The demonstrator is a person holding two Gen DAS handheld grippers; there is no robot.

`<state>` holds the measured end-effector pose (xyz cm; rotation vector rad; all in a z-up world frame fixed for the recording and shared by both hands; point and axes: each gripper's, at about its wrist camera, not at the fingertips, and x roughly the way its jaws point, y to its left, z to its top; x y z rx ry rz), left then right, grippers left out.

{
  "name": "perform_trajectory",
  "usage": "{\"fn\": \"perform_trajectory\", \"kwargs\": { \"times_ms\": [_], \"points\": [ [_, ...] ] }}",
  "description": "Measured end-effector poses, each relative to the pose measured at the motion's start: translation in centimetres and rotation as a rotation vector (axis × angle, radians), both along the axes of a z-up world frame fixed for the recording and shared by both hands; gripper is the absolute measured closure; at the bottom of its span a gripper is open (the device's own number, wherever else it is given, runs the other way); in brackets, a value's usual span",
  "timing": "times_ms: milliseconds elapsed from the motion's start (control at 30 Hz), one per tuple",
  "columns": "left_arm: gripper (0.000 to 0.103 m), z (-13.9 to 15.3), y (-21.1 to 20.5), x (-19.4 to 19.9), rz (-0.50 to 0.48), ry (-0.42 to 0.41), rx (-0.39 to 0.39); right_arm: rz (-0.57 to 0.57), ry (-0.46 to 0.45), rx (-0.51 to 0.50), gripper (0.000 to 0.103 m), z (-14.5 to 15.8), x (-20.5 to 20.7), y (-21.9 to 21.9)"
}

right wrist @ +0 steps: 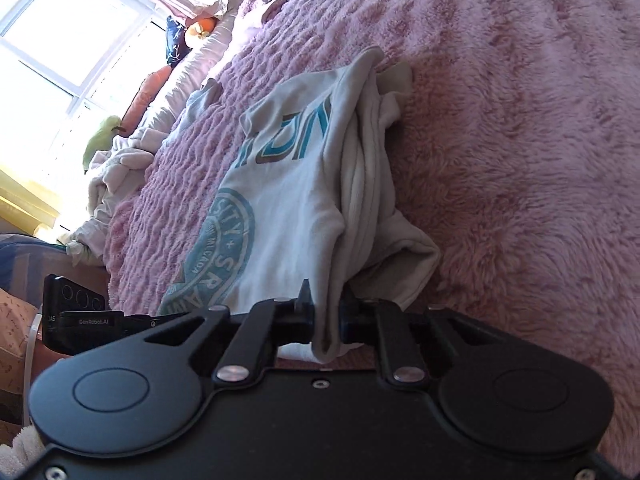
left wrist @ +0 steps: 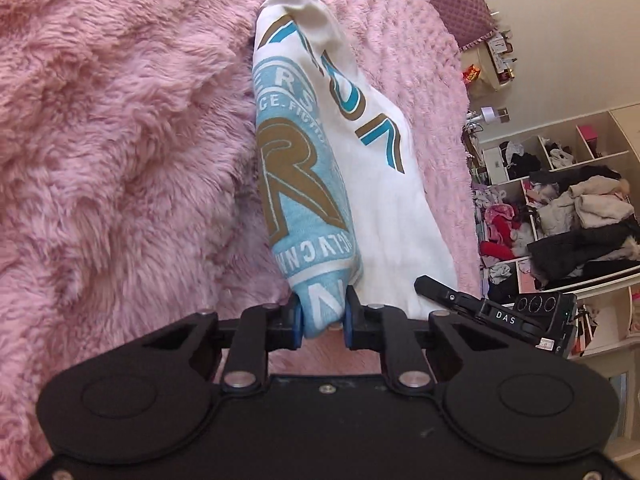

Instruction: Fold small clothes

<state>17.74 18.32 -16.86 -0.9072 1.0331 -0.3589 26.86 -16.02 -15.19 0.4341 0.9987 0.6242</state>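
Observation:
A small white T-shirt with a light-blue and gold badge print lies on a fluffy pink blanket. My left gripper is shut on the near edge of the T-shirt, with the blue printed cloth bunched between its blue pads. In the right wrist view the same T-shirt lies partly folded, with its edges gathered along the right side. My right gripper is shut on a pinch of white cloth at the near edge. The other gripper shows at the right of the left wrist view.
Open shelves crammed with clothes stand past the bed's right edge. In the right wrist view a bright window, pillows and soft toys lie at the far left. More pale clothes are heaped on the blanket there.

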Motion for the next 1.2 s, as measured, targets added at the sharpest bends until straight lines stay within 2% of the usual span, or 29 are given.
{"fn": "perform_trajectory", "kwargs": {
  "times_ms": [100, 200, 267, 300, 333, 367, 400, 433, 500, 633, 700, 767, 867, 967, 1033, 1100, 1200],
  "points": [
    [0.088, -0.7, -0.4, -1.6, -0.024, 0.019, 0.002, 0.007, 0.024, -0.027, 0.092, -0.7, -1.3, -0.2],
    [0.085, -4.4, -1.1, -2.7, -0.047, 0.101, 0.049, -0.015, 0.056, -0.092, 0.091, -3.9, -1.9, -0.7],
    [0.082, -5.7, -1.2, -3.2, -0.060, 0.121, 0.046, -0.049, 0.095, -0.032, 0.089, -5.3, -1.9, -1.7],
    [0.085, -5.6, -1.0, -3.5, -0.061, 0.120, 0.038, -0.062, 0.104, 0.007, 0.088, -5.3, -1.9, -2.2],
    [0.084, -5.1, -0.7, -3.7, -0.068, 0.111, 0.050, -0.054, 0.092, 0.001, 0.080, -4.7, -1.8, -2.1],
    [0.079, -4.3, -0.2, -3.9, -0.067, 0.101, 0.074, -0.044, 0.074, -0.029, 0.073, -4.1, -1.8, -2.0],
    [0.074, -3.2, 0.2, -3.9, -0.059, 0.093, 0.108, -0.029, 0.040, -0.085, 0.071, -3.0, -1.8, -1.5],
    [0.069, -1.9, 0.6, -3.9, -0.054, 0.070, 0.155, -0.014, -0.005, -0.141, 0.067, -1.9, -1.9, -1.0],
    [0.068, 0.8, 1.2, -4.0, -0.022, -0.023, 0.246, -0.010, -0.135, -0.228, 0.065, 0.6, -1.8, -0.1],
    [0.065, 4.9, 1.1, -2.0, 0.057, -0.221, 0.394, -0.059, -0.343, -0.256, 0.065, 3.9, -0.2, 2.1],
    [0.063, 5.5, 0.1, 0.5, 0.089, -0.290, 0.425, -0.076, -0.403, -0.259, 0.065, 4.4, 1.1, 3.8],
    [0.063, 4.7, -0.5, 2.7, 0.117, -0.322, 0.403, -0.081, -0.423, -0.245, 0.070, 3.9, 2.7, 5.4],
    [0.063, 2.3, -1.6, 5.7, 0.119, -0.274, 0.410, -0.081, -0.436, -0.317, 0.072, 1.9, 4.3, 7.7],
    [0.062, -0.5, -2.5, 7.3, 0.103, -0.227, 0.446, -0.112, -0.372, -0.397, 0.077, -0.9, 5.7, 8.2],
    [0.060, -1.6, -2.8, 7.3, 0.104, -0.219, 0.453, -0.120, -0.333, -0.391, 0.081, -2.0, 6.3, 7.6],
    [0.060, -1.2, -3.2, 7.5, 0.096, -0.226, 0.482, -0.137, -0.321, -0.366, 0.082, -1.6, 6.2, 7.1],
    [0.062, 0.9, -3.1, 5.9, 0.121, -0.211, 0.469, -0.160, -0.343, -0.335, 0.081, 0.5, 4.1, 6.7]
  ]
}}
